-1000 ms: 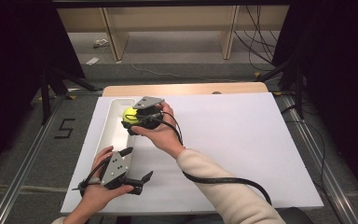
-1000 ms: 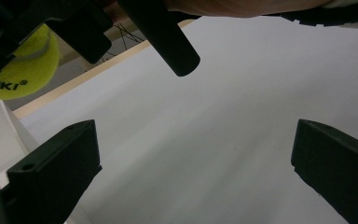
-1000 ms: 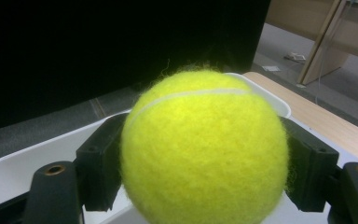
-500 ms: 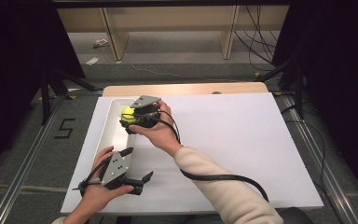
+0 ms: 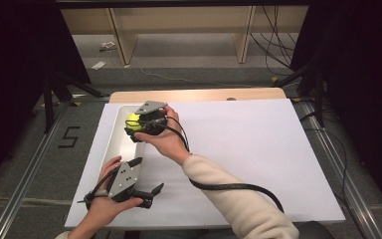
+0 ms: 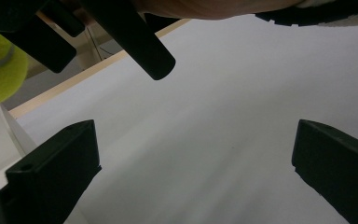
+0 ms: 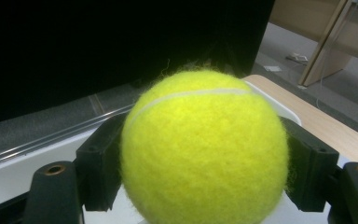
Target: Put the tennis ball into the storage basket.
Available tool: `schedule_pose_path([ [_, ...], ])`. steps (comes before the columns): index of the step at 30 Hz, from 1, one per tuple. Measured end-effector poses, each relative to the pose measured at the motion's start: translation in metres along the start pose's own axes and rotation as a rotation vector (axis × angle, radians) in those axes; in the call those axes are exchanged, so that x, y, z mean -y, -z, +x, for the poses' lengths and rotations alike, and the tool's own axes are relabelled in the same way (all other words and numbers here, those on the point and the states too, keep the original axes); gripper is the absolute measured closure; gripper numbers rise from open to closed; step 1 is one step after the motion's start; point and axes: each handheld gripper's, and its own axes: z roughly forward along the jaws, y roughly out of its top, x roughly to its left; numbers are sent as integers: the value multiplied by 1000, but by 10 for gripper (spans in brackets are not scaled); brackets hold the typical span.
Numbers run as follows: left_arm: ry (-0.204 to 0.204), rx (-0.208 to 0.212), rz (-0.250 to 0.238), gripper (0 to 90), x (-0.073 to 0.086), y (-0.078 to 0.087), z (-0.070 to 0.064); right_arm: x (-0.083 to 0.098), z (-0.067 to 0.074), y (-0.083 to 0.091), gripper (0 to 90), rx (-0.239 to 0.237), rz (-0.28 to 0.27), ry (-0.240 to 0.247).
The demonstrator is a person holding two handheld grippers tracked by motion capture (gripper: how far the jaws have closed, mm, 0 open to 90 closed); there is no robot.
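**Holding a tennis ball over the white tray**

Clamping the fuzzy yellow-green tennis ball (image 7: 200, 149) from both sides, the right gripper (image 5: 138, 124) has its two black jaws pressed into the felt, so the ball sits squarely between them with its white seam turned upward. In the high view the ball (image 5: 133, 121) hangs above the far end of the long white rectangular tray (image 5: 117, 137), which lies along the left edge of the white foam board (image 5: 258, 149) covering the wooden table (image 5: 199, 94). Carried there, it looks placed for a drop into the tray rather than onto the open board; whether it already touches the tray floor cannot be told.

The left gripper (image 5: 146, 191) rests low near the front edge of the board, its jaws spread wide apart with nothing between them, aimed across the bare board. It appears parked out of the way, leaving the tray end free for the working hand. From the left gripper view, the ball (image 6: 0, 70) shows at the upper left beside the other gripper's dark jaws.

A firm side grip suits a round, springy thing that would otherwise roll off.
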Motion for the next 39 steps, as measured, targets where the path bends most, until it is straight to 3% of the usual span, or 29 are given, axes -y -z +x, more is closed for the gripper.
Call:
schedule_pose_path([
  [39,-4,5,3,2,0,-1,-1,-2,1,-16,267,-20,37,12],
])
